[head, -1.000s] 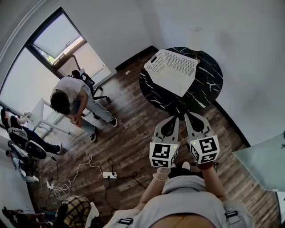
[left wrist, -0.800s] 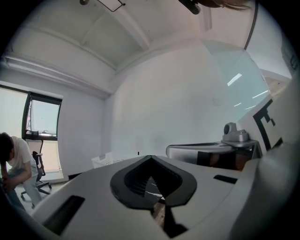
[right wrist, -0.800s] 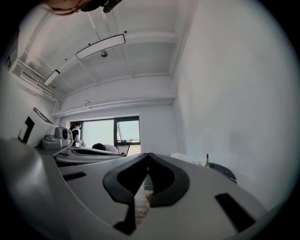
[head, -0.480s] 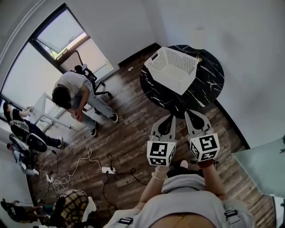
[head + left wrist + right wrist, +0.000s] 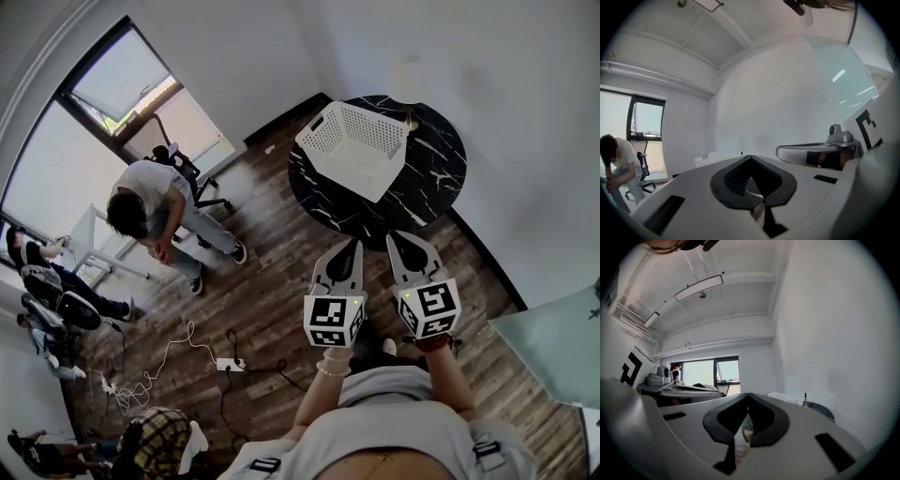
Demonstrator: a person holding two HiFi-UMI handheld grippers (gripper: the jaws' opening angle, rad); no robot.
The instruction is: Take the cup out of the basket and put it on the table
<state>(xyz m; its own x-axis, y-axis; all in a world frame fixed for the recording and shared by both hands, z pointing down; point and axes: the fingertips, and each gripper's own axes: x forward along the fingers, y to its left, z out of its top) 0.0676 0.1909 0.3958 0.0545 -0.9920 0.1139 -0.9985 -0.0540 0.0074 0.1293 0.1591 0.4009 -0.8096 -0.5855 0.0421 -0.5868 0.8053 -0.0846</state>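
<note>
My left tongs are pressed fully together with nothing between them. My right tongs also meet at the tips and are empty. In the head view, the left tongs and the right tongs sit side by side, close together but not touching. Both point at the near edge of the round black marble-patterned worktop, and brown wood-plank floor lies below them.

The white perforated plastic basket stands on the far-left part of that worktop, well apart from both tongs. I cannot make out the cup in any view, and the part of the basket's inside that I can see is plain white. A thin brass-coloured upright pin stands just beside the basket's far corner.

Off to the left, a seated person in a white top bends forward beside a black office chair.
</note>
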